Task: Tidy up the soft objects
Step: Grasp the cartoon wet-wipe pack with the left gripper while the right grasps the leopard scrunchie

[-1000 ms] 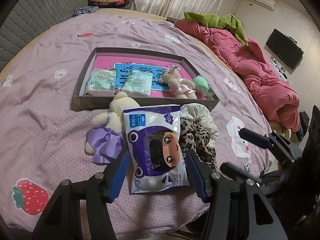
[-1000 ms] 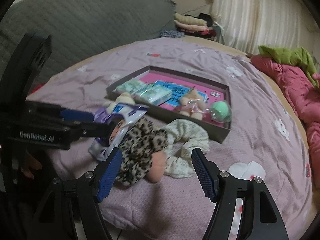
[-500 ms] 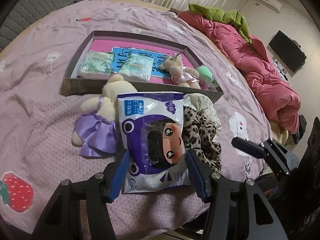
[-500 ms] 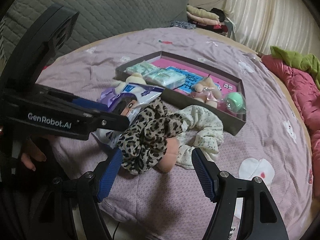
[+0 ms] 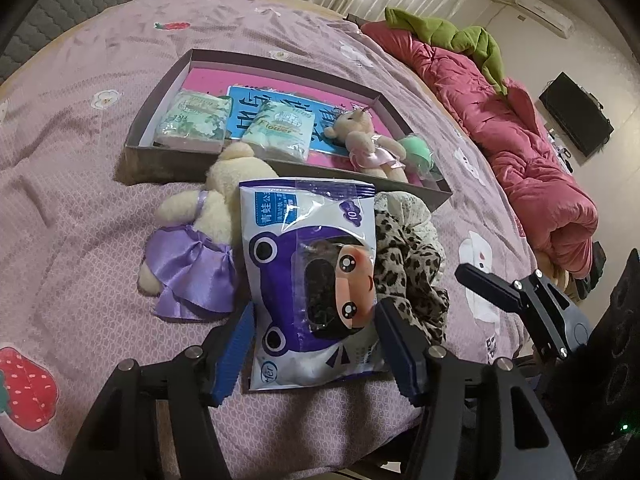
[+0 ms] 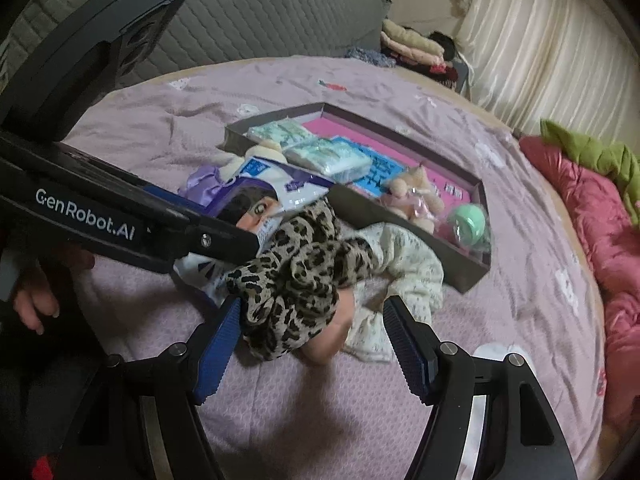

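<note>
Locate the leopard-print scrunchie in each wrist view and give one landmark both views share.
Left wrist view: leopard-print scrunchie lies right of centre, beside the wipes pack, by the left gripper's right finger.
Right wrist view: it sits low centre, between the right gripper's open fingers.
Shared landmark: the shallow box behind it.

The left gripper (image 5: 316,344) straddles the near end of a wipes packet (image 5: 310,276) lying on the bedspread (image 5: 80,208); its jaws have just been opening, and the blue pads stand beside the packet's edges. A plush bear (image 5: 200,236) in a purple dress lies at ten o'clock of the packet, a leopard-print cloth (image 5: 408,272) at three o'clock, and a tray (image 5: 152,160) at twelve. The right gripper (image 5: 516,296) shows at four o'clock.
</note>
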Demonstrator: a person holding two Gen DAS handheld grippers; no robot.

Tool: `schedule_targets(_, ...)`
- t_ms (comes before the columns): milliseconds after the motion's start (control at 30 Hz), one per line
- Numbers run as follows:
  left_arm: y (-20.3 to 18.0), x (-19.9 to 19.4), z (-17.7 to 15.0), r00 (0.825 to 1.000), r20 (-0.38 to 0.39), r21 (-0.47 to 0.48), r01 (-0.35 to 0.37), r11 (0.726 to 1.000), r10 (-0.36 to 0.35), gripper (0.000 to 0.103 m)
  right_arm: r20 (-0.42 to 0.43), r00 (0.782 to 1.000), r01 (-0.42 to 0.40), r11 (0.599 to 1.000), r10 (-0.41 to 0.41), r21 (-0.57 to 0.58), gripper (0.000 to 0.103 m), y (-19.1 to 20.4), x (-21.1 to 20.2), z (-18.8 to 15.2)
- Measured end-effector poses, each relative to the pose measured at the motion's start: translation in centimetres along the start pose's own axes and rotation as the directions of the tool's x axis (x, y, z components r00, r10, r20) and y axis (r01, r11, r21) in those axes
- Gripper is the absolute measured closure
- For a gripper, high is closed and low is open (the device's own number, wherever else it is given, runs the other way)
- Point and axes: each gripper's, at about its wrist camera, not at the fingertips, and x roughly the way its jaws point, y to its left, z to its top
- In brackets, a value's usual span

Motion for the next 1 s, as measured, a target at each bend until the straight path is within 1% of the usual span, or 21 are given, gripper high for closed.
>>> schedule_targets(100,0.0,-0.1,0.0,1.000,-0.003,-0.002,0.003,1.000,-0.003,0.042,0.002,1.000,-0.005,1.000,0.005,0.003,0.030,0.0,0.6,0.4)
schedule_targets(200,0.1,-0.2,0.0,1.000,-0.001,-0.010,0.010,1.000,-0.010,0.042,0.009,1.000,-0.015,0.999,0.015,0.031,0.031,-0.7,1.0,0.7)
schedule_targets(233,0.1,-0.2,0.1,1.000,-0.001,-0.010,0.011,1.000,-0.011,0.042,0.014,1.000,-0.024,0.999,0.023,0.048,0.038,-1.1,1.0,0.9)
schedule_targets(333,0.1,0.0,0.0,1.000,-0.008,-0.011,0.016,1.000,-0.016,0.041,0.025,0.999,-0.026,0.996,0.024,0.090,0.052,-2.2,1.2,1.2)
schedule_targets(367,0.1,0.0,0.0,1.000,-0.010,-0.011,0.016,1.000,-0.017,0.041,0.026,0.999,-0.032,0.994,0.030,0.101,0.054,-2.4,1.3,1.2)
schedule_targets(433,-0.1,0.2,0.0,1.000,-0.011,-0.010,0.016,1.000,-0.016,0.041,0.020,0.999,-0.030,0.993,0.027,0.116,0.063,-2.9,1.6,1.3)
schedule_targets(533,-0.2,0.5,0.2,1.000,-0.011,-0.018,0.015,1.000,-0.015,0.041,0.025,0.999,-0.041,0.988,0.038,0.150,0.070,-3.6,1.7,1.4)
schedule_targets(633,-0.6,0.9,0.4,1.000,-0.007,-0.023,-0.003,1.000,0.002,0.041,0.032,0.999,-0.039,0.982,0.033,0.183,0.073,-4.4,1.6,1.5)
schedule_targets(733,-1.1,1.7,0.6,0.999,-0.018,-0.023,-0.038,0.999,0.037,0.040,0.029,0.999,-0.039,0.977,0.034,0.209,0.074,-5.1,1.6,1.5)
schedule_targets(800,-1.4,2.3,0.8,0.999,-0.024,-0.023,-0.048,0.999,0.048,0.040,0.028,0.999,-0.045,0.975,0.039,0.218,0.074,-5.4,1.7,1.5)
schedule_targets(833,-1.6,2.5,0.9,0.998,-0.026,-0.021,-0.054,0.998,0.054,0.041,0.028,0.999,-0.042,0.975,0.037,0.220,0.076,-5.4,1.7,1.5)
schedule_targets(867,-1.8,2.7,1.1,0.998,-0.024,-0.019,-0.066,0.998,0.065,0.041,0.024,0.999,-0.033,0.975,0.028,0.221,0.077,-5.5,1.7,1.5)
schedule_targets(967,-2.2,3.3,1.5,0.993,-0.022,0.002,-0.117,0.993,0.117,0.041,0.028,0.999,-0.043,0.968,0.037,0.245,0.077,-6.0,1.8,1.5)
schedule_targets(1000,-2.3,3.4,1.6,0.993,-0.026,0.003,-0.115,0.993,0.115,0.041,0.027,0.999,-0.039,0.969,0.034,0.243,0.077,-6.0,1.8,1.5)
